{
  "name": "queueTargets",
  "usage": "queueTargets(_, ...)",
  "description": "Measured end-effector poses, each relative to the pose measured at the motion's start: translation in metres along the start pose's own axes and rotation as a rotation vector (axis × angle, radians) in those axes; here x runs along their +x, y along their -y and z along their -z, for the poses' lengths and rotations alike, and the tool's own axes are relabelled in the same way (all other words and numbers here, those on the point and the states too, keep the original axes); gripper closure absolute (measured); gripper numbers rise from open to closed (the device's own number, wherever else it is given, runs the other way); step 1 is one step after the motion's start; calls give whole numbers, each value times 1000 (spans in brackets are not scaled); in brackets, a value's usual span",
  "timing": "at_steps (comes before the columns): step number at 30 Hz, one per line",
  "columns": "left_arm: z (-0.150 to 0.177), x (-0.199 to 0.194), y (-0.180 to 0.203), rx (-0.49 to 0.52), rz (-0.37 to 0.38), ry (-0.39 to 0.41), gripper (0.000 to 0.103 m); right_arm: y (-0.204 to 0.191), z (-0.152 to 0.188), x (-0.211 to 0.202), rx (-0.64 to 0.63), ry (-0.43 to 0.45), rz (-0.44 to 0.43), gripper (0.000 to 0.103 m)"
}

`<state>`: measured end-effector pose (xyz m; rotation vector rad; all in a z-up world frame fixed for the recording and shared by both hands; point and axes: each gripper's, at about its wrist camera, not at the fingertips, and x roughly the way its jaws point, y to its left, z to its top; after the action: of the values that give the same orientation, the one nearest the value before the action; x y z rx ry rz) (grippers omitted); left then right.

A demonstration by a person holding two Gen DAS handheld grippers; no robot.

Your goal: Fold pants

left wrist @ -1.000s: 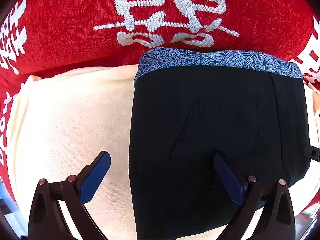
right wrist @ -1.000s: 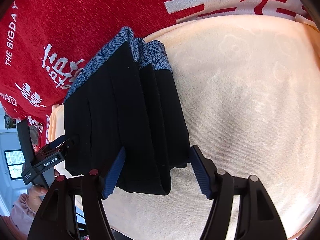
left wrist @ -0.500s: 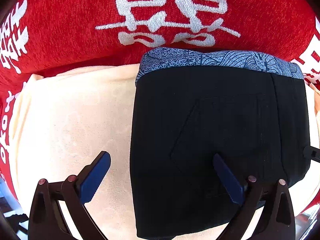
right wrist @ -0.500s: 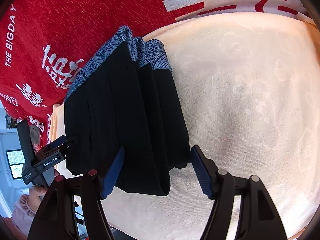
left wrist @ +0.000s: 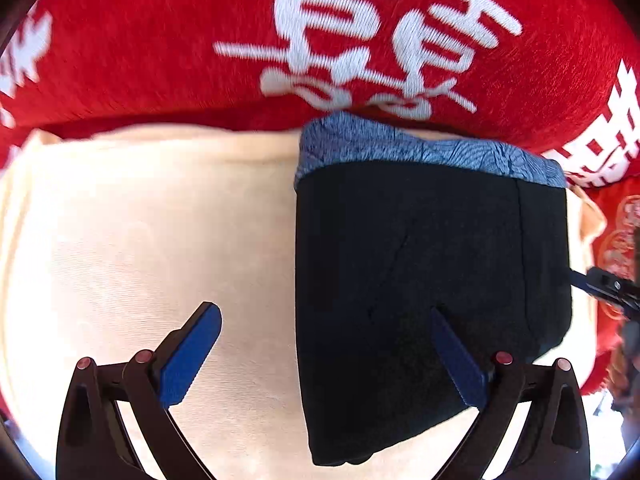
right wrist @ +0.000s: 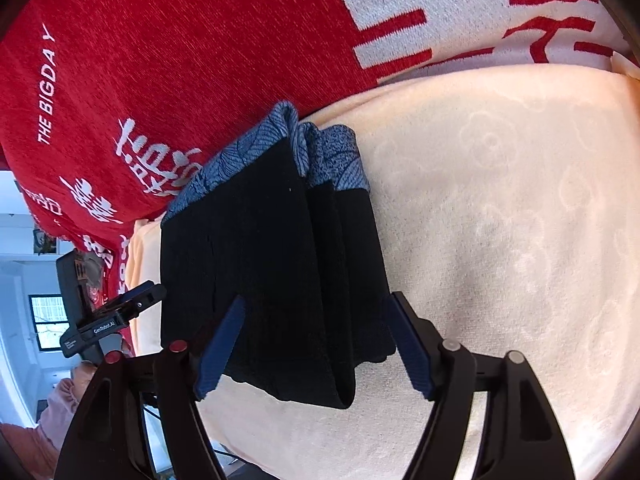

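Observation:
The black pants (left wrist: 420, 260) lie folded into a compact stack on a cream blanket (left wrist: 140, 240), their blue patterned waistband (left wrist: 420, 148) at the far end. My left gripper (left wrist: 324, 314) hangs open over the stack's left edge, one finger above the blanket and the other above the black cloth. In the right wrist view the pants (right wrist: 260, 260) show their layered side. My right gripper (right wrist: 316, 300) straddles their near end, its jaws opening, and the pads do not press the cloth. The left gripper (right wrist: 112, 316) shows beyond the stack on the left.
A red cover with white characters (left wrist: 200, 40) rises behind the blanket (right wrist: 500, 240). A red and white patterned part (right wrist: 480, 8) lies at the far right. A person's pink sleeve (right wrist: 60, 400) and a bright room with a window show past the blanket's left edge.
My left gripper has slid to the left, so the pants sit further right in its view. The right gripper's jaws have spread a little wider around the pants' near end.

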<state>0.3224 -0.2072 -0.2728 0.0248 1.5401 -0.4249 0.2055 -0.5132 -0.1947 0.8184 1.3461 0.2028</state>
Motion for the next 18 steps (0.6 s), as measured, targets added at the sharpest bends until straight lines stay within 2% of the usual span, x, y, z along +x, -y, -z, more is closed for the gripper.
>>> queueTargets(1,-1,4,-2,9,23,-18,0,1,-3,2,0,-7,-2,22)
queueTargets(5,-7,21,-3,62,38,-72,0,9,-9,15,9,-57,-6,22)
queueTargets(10,-18,32,-2,55,111,-99,0,20,-10,30,2,-109,-24,22)
queueTargets(14,-26,43,6,65,163,-112,0,26,-15,38,8,-125,-121,22)
queueTargets(18,-25,53,11,64,184,-111,0,29,-21,50,18,-148,-196,21)
